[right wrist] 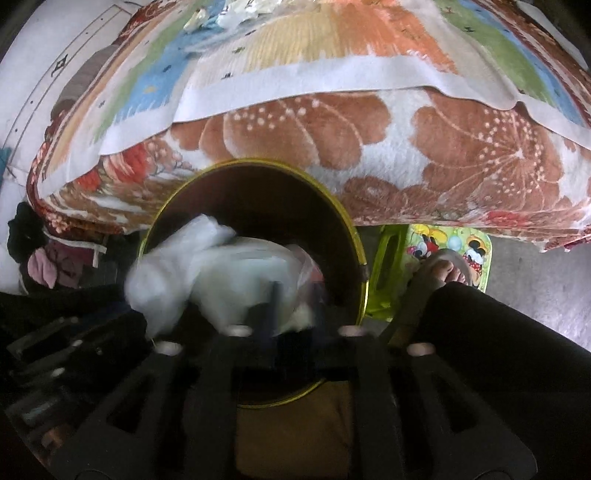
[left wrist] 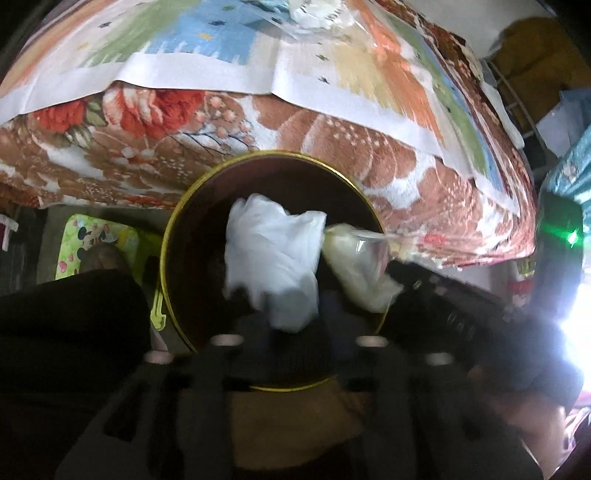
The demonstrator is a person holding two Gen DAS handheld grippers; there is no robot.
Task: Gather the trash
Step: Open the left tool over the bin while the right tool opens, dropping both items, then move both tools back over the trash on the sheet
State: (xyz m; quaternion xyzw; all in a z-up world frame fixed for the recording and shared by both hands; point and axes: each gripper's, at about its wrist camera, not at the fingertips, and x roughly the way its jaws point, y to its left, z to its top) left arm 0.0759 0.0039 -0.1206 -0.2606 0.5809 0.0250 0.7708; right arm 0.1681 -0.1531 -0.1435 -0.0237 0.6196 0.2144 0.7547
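Note:
A round dark bin with a yellow rim (left wrist: 173, 236) stands on the floor against the bed; it also shows in the right wrist view (right wrist: 354, 236). My left gripper (left wrist: 291, 325) is shut on a crumpled white plastic bag (left wrist: 273, 258) and holds it over the bin's mouth. My right gripper (right wrist: 280, 317) is shut on a clear plastic bag (right wrist: 236, 280) over the same bin. In the left wrist view that clear bag (left wrist: 358, 269) hangs beside the white one, with the right gripper's body behind it. The frames are motion-blurred.
A bed with a floral blanket (left wrist: 332, 147) and a pastel patchwork sheet (right wrist: 332, 48) fills the background. More plastic litter (left wrist: 314, 14) lies on the bed top. A green cartoon stool (right wrist: 447, 254), my sandalled foot (right wrist: 443, 269) and dark trouser legs flank the bin.

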